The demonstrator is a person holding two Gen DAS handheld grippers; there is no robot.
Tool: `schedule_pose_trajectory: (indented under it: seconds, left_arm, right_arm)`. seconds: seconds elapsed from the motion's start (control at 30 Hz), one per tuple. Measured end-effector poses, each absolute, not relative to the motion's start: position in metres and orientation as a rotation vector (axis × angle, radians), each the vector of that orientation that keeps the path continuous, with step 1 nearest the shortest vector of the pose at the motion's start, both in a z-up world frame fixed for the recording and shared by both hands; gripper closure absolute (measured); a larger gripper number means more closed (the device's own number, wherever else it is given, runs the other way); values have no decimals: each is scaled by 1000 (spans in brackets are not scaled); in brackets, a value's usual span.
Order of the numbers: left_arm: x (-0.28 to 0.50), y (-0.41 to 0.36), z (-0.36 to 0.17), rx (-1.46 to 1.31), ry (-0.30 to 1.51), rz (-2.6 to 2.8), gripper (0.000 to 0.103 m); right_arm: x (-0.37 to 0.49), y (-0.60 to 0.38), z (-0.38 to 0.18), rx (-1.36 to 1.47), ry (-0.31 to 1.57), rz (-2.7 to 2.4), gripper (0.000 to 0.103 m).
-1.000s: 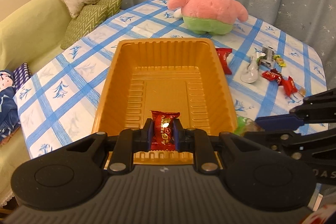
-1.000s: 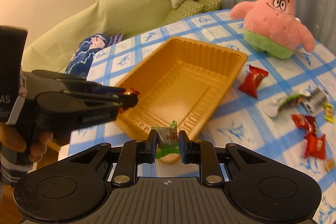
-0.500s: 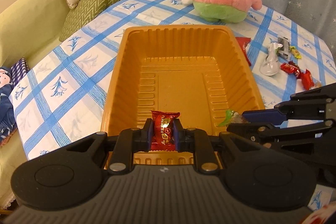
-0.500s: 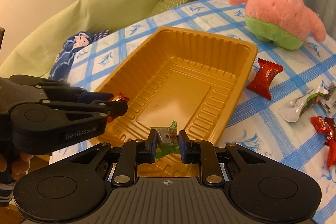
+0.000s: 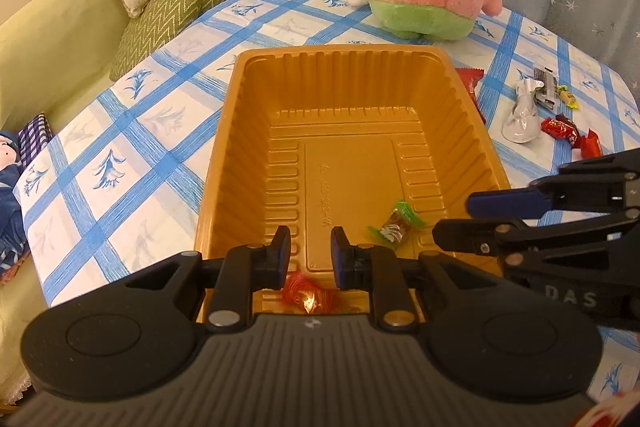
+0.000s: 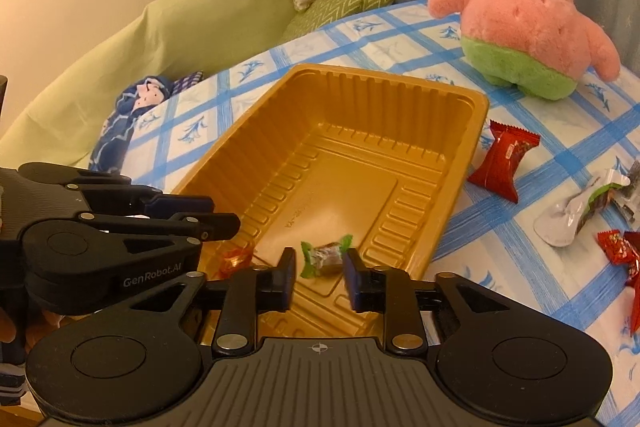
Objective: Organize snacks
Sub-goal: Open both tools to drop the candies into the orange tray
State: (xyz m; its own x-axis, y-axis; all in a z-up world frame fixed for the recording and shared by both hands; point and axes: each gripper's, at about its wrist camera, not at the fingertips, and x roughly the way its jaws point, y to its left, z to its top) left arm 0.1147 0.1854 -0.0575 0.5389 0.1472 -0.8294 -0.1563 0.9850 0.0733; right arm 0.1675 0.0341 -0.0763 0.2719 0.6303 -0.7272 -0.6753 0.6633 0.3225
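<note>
Over the ribbed gold plastic tray [image 5: 248, 131], both tongs [image 5: 306, 253] [image 6: 318, 277] gape narrowly, empty; crinkly red candy [image 5: 308, 293] and green candy [image 6: 326, 257] lie inside.

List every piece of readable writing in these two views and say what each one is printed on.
"GenRobot.AI": side of the left gripper.
"DAS": partial, on the right gripper body.
Embossed marks on the gold tray floor: unreadable.
Print on the red snack packet: too small.

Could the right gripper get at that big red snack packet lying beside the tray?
Probably yes: the right gripper is open and empty, and the red packet lies on bare cloth right of the gold tray, nothing covering it.
</note>
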Motion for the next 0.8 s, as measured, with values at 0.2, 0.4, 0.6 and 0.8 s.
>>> schedule_pose_trajectory:
  seconds: [0.2, 0.4, 0.6, 0.8]
  left_arm:
    - [106, 184, -53, -14, 988, 191, 81]
    - [89, 176, -43, -30, 987, 203, 77]
    - [69, 163, -34, -62, 984, 198, 75]
    - [53, 140, -29, -76, 981, 175, 75]
  right_arm:
    - [159, 22, -67, -51, 922, 887, 50]
    - [153, 6, -62, -40, 946, 890, 48]
    - [143, -15, -57, -40, 957, 885, 45]
    - [132, -39, -54, -41, 973, 859, 43]
